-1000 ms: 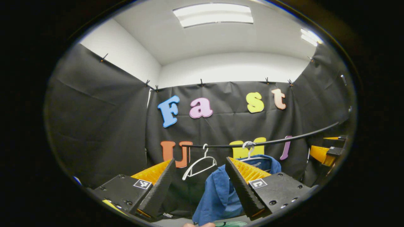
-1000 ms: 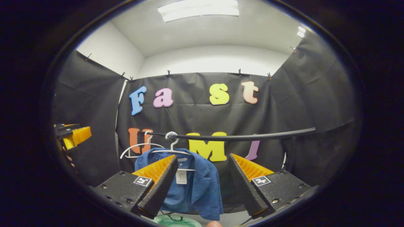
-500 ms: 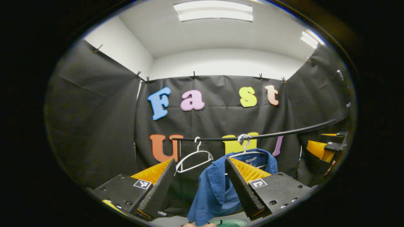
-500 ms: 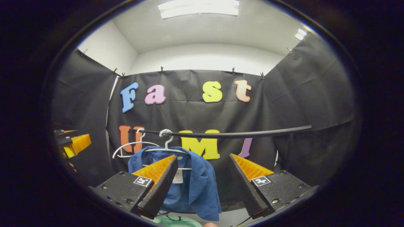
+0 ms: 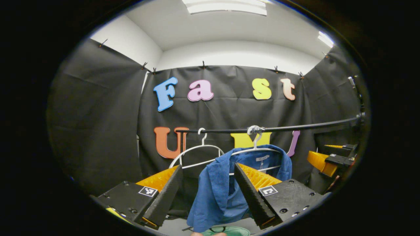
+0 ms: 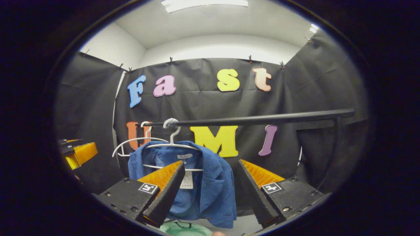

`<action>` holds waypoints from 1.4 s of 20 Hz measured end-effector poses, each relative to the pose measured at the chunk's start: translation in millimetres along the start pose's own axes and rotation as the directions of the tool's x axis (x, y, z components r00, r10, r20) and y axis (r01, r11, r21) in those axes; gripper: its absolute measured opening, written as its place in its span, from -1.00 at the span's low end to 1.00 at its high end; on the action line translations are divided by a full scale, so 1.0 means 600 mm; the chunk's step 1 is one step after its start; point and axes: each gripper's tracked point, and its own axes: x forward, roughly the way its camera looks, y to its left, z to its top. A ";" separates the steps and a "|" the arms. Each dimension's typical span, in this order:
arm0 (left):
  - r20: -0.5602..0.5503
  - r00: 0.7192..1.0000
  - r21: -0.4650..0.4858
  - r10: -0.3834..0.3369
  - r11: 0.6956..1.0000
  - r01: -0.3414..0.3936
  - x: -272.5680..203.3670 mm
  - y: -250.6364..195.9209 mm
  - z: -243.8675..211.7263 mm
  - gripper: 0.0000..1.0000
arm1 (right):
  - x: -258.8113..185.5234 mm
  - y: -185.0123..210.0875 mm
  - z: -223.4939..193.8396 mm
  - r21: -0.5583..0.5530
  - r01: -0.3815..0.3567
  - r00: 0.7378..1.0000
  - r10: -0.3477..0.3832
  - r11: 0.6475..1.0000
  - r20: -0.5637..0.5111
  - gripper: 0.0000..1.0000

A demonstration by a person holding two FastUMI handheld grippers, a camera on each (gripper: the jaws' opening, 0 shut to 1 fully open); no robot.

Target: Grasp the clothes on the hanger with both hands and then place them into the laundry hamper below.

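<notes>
Two grippers, both spread wide with nothing between the fingers. The shirt [image 5: 223, 186] hangs on a white hanger [image 5: 254, 150] from the black rail [image 5: 295, 127], which serves as landmark for what follows.

Left gripper [image 5: 206, 193]: in the left gripper view the shirt lies straight ahead, below the rail, and its left shoulder and front panel fall in the gap between the fingers. Cloth and fingers are apart; there is no contact yet.

Right gripper [image 6: 208, 193]: in the right gripper view the shirt [image 6: 203, 190] also hangs below the rail, ahead and a little to the left of the gap. Its right edge falls between the fingers while its collar sits behind the left finger. Again there is no contact.

Long axis of the shirt: vertical, hanging down from the hanger; the shoulders run along the rail. An empty hanger [image 5: 197, 155] hangs on the rail just left of the shirt.

Hamper [image 6: 185, 229]: a green rim shows below the shirt, directly under the rail.

Judgement: neither gripper is clearly nearer. The coming move is a forward reach by both, one to each shoulder. The left looks better centred on the cloth; the right needs a small shift to the left first.
</notes>
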 end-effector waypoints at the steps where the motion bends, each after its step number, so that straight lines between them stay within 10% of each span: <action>1: -0.009 1.000 0.005 0.006 1.000 -0.006 0.012 -0.006 -0.010 0.92 | 0.018 -0.001 -0.012 -0.007 0.000 1.000 0.000 1.000 -0.011 1.00; 23: -0.272 0.962 0.007 0.028 1.000 -0.028 0.197 -0.058 -0.233 1.00 | 0.231 0.007 -0.218 -0.034 0.062 0.978 -0.068 0.997 -0.196 0.95; 28: -0.262 0.964 0.005 0.039 0.999 -0.039 0.219 -0.043 -0.233 0.61 | 0.251 0.005 -0.249 -0.035 0.087 0.972 -0.093 0.996 -0.218 0.89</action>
